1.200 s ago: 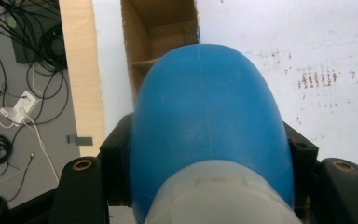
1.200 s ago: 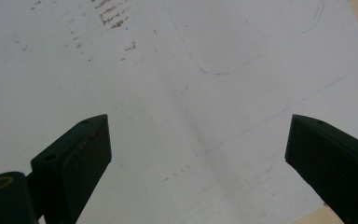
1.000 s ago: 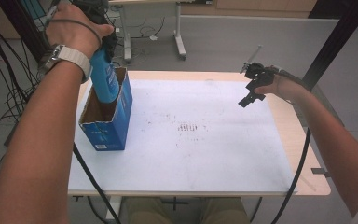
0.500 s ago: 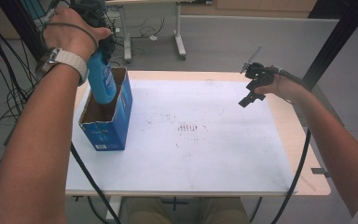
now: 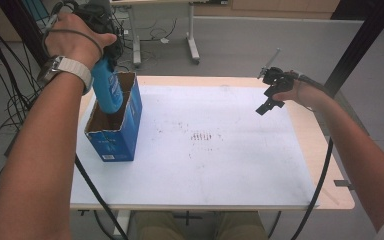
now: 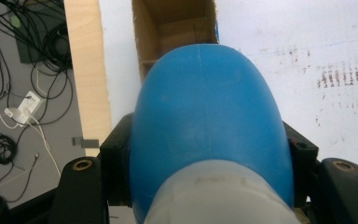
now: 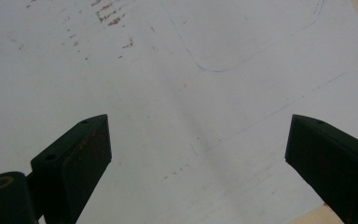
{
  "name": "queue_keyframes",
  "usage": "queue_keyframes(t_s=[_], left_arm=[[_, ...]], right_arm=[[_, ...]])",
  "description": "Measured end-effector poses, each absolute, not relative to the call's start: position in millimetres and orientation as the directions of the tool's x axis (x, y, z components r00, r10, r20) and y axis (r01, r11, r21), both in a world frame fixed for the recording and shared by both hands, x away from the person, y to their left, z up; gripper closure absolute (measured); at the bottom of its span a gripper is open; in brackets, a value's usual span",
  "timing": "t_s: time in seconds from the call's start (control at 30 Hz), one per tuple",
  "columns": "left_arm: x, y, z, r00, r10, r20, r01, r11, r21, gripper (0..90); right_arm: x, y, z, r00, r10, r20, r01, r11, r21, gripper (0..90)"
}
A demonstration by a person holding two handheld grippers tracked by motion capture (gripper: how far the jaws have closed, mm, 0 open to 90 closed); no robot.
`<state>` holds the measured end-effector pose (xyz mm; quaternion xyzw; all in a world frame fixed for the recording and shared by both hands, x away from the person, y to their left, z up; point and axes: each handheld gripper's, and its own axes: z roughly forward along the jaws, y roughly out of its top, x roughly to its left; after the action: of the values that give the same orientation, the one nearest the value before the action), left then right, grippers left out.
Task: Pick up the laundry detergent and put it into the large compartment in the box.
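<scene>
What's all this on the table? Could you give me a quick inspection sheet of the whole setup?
Surface: white sheet with brown stains on a wooden table.
Job's things: blue bottle partly inside an open blue carton.
Clutter: nothing seen.
Grippers: left claw clamped on the bottle; right claw open, empty, above the sheet.
Cables: black cable trails from the right claw.
Surroundings: grey floor, loose wires, desk legs.

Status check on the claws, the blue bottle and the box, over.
Left claw shut on blue bottle, bottom inside open box. Right claw open, empty, over white mat. Nothing in the way.
</scene>
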<state>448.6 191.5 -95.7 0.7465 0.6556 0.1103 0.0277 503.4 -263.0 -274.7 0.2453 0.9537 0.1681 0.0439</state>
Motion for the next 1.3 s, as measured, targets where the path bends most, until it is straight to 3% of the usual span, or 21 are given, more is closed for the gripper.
queue_keyframes(t_s=[1.3], left_arm=[[454.6,207.0,-143.7,0.113,0.987,0.118,0.979,-0.131,0.159,37.6]], right_arm=[[504.8,-263.7,-281.9,-0.871,0.492,0.008,0.467,0.822,0.326,6.9]])
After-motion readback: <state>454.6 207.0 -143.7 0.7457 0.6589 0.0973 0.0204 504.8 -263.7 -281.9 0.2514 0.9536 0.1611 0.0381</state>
